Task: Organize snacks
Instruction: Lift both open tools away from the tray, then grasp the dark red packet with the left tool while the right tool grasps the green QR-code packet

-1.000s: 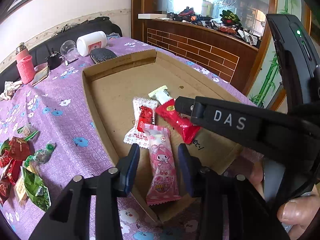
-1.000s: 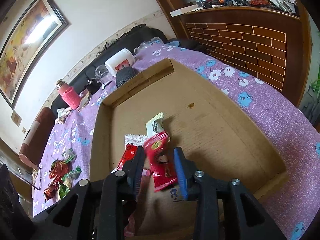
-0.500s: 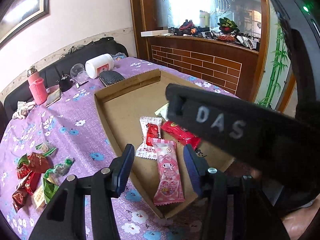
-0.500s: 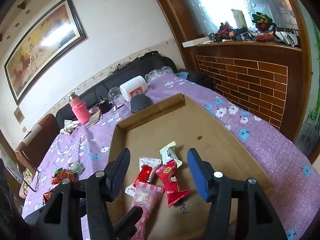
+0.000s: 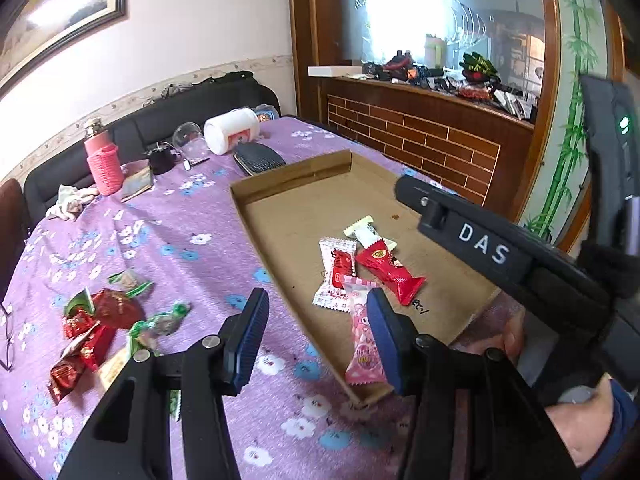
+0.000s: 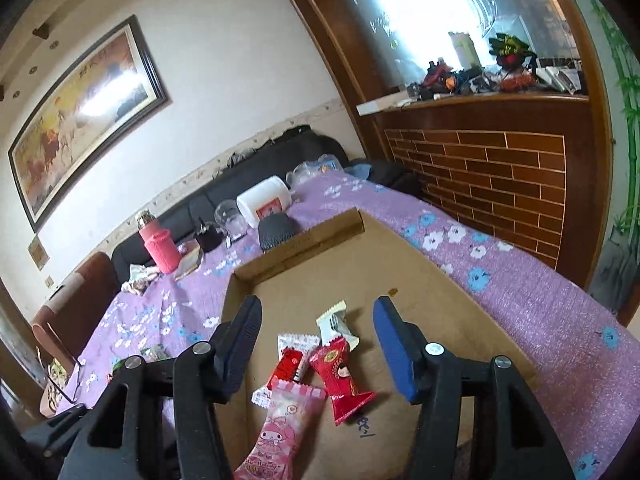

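Note:
A shallow cardboard tray [image 5: 288, 184] lies on the purple flowered tablecloth. In it lie a pink snack pack [image 5: 362, 344], a red snack pack [image 5: 388, 270], a white-and-red packet [image 5: 338, 276] and a cream packet [image 5: 368, 234]. My left gripper [image 5: 316, 320] hovers open over the tray's left wall, holding nothing. In the right wrist view my right gripper [image 6: 319, 320] hangs above the same snacks [image 6: 340, 380]; its jaws are closing with nothing between them. Several loose red and green snacks [image 5: 100, 328] lie on the cloth to the left.
At the table's far end stand a pink bottle [image 5: 104, 160], a glass [image 5: 188, 140], a tipped white jar [image 5: 232, 130] and a black brush [image 5: 260, 158]. Spectacles [image 5: 8, 340] lie at the left edge. A brick-faced counter [image 5: 420, 140] runs along the right, and a black sofa stands behind the table.
The right gripper let go of the red snack pack, which now lies in the tray. Both grippers rose and drew back; the left jaws widened away from the pink pack.

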{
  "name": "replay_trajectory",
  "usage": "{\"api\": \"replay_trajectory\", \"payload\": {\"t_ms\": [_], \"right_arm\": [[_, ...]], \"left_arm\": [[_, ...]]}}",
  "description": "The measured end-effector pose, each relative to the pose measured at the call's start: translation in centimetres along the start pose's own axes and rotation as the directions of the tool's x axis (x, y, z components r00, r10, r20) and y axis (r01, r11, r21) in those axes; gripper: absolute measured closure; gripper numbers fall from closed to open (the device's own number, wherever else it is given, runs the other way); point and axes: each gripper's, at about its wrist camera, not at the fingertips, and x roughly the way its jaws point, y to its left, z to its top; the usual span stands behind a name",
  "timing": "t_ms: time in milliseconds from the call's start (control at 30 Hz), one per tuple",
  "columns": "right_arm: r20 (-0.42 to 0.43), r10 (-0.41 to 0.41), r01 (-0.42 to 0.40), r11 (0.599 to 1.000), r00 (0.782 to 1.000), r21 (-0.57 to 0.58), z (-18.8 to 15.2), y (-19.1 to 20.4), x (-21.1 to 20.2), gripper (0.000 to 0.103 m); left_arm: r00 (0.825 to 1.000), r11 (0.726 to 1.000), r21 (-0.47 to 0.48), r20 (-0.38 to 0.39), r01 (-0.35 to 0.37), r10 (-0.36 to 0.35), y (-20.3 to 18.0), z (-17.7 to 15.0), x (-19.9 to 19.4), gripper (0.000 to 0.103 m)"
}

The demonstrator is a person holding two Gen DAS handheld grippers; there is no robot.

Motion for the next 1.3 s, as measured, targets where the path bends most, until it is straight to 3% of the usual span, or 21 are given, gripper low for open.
{"api": "replay_trajectory", "payload": {"t_ms": [100, 200, 433, 700, 833, 933, 1033, 1200, 1233, 1300], "right_arm": [[0.014, 0.024, -0.024, 0.999, 1.000, 0.020, 0.1, -0.3, -0.3, 0.058], [0.019, 0.048, -0.048, 0.999, 0.999, 0.023, 0.2, -0.2, -0.5, 0.059], [-0.021, 0.014, -0.017, 0.992, 1.000, -0.127, -0.3, 3.0, -1.6, 0.058], [-0.157, 0.145, -0.184, 0.943, 0.977, -0.278, -1.7, 9.0, -3.2, 0.058], [-0.268, 0.259, -0.326, 0.913, 0.928, -0.246, -2.6, 11.4, -2.8, 0.058], [-0.330, 0.297, -0.383, 0.894, 0.896, -0.234, -3.6, 13.1, -1.9, 0.058], [-0.399, 0.287, -0.393, 0.895, 0.871, -0.213, -4.8, 14.6, -0.2, 0.058], [-0.541, 0.295, -0.408, 0.908, 0.788, -0.099, -6.8, 16.2, 3.8, 0.058], [-0.561, 0.278, -0.411, 0.903, 0.780, -0.124, -7.3, 16.8, 4.3, 0.058], [-0.577, 0.226, -0.406, 0.891, 0.785, -0.204, -8.1, 17.9, 5.2, 0.058]], "left_arm": [[1.000, 1.000, -0.008, 0.015, 0.006, -0.006, 0.4, -0.2, -1.5, 0.053], [1.000, 1.000, -0.012, 0.029, 0.003, -0.002, 0.9, -0.5, -3.0, 0.053], [0.999, 0.999, -0.039, 0.044, -0.012, 0.014, 2.9, -1.3, -5.6, 0.049], [0.996, 0.992, -0.093, 0.023, -0.084, 0.087, 8.5, -2.3, -7.0, 0.046], [0.993, 0.980, -0.160, -0.009, -0.117, 0.117, 13.4, -2.7, -7.3, 0.046], [0.989, 0.967, -0.210, -0.049, -0.148, 0.141, 17.2, -3.2, -7.0, 0.045], [0.986, 0.948, -0.275, -0.094, -0.162, 0.141, 21.5, -3.9, -6.3, 0.045], [0.983, 0.930, -0.339, -0.158, -0.141, 0.092, 26.4, -6.0, -3.9, 0.045], [0.984, 0.927, -0.351, -0.159, -0.130, 0.077, 26.9, -6.5, -3.5, 0.045], [0.985, 0.920, -0.374, -0.160, -0.117, 0.060, 27.4, -7.0, -3.2, 0.045]]}}
